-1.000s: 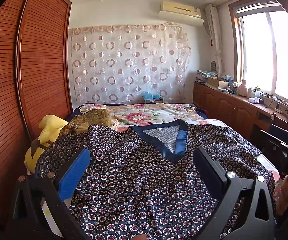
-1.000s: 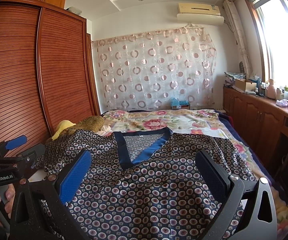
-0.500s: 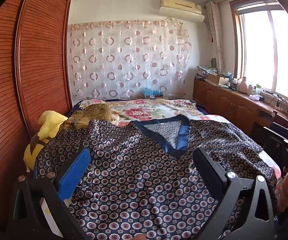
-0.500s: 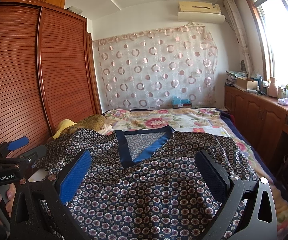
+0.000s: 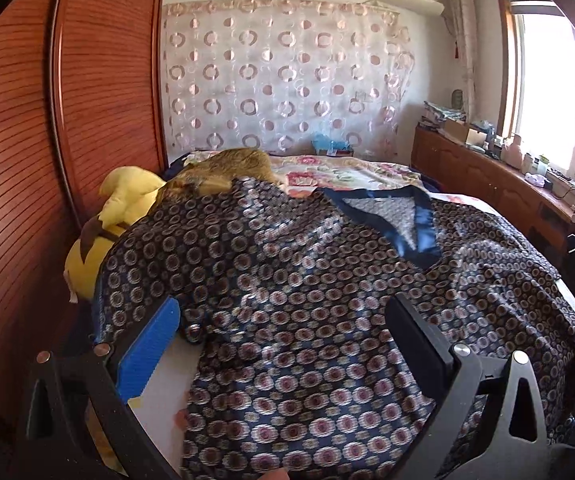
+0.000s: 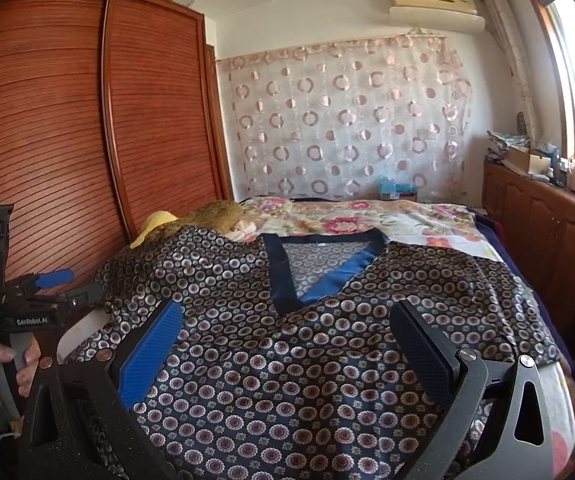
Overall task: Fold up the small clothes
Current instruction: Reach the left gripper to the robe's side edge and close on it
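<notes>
- The shirt [image 6: 327, 344] is dark blue with a circle print and a V-neck collar [image 6: 319, 272]. It lies spread face-up across the near half of the bed [image 6: 367, 220], nothing folded yet.
- Both tongs are spread wide and holding nothing. The left gripper [image 5: 283, 340] hovers over the shirt's left side, the right gripper [image 6: 287, 344] over its middle.
- What could go wrong, I'd guess: the fabric looks slick and shiny, so a shallow pinch could slip out or catch only the top layer and make a lopsided fold.
- The left sleeve is draped up over a yellow plush toy [image 5: 103, 236] and a brown cushion [image 5: 223, 168], so dragging it could pull those along.
- Room to move: wardrobe [image 6: 67, 140] sits close on the left, cabinets [image 6: 547, 224] on the right; the flowery far half of the bed is open.
</notes>
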